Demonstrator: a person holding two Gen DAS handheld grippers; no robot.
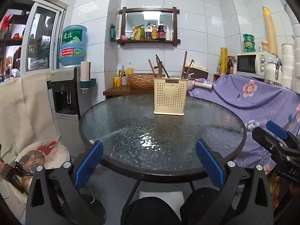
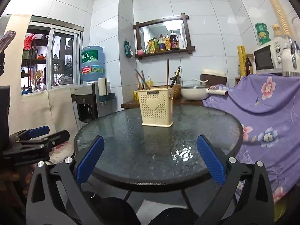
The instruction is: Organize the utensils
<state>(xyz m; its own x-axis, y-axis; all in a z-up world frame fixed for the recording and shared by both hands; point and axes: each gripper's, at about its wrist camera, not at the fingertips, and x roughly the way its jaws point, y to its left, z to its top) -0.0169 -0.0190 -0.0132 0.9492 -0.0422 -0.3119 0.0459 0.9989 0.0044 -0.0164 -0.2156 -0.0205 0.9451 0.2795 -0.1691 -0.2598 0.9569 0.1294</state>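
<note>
A cream perforated utensil holder with a heart on its front stands upright on the far half of the round glass table. Several brown chopsticks and utensil handles stick out of its top. My left gripper hangs open over the table's near edge with nothing between its blue pads. My right gripper is also wide open and empty at the near edge. Each gripper shows at the side of the other's view, right gripper and left gripper.
A water dispenser with a blue bottle stands left of the table. A purple floral cloth covers furniture to the right, with a microwave above. Behind the table a wooden counter holds a basket and a white pan.
</note>
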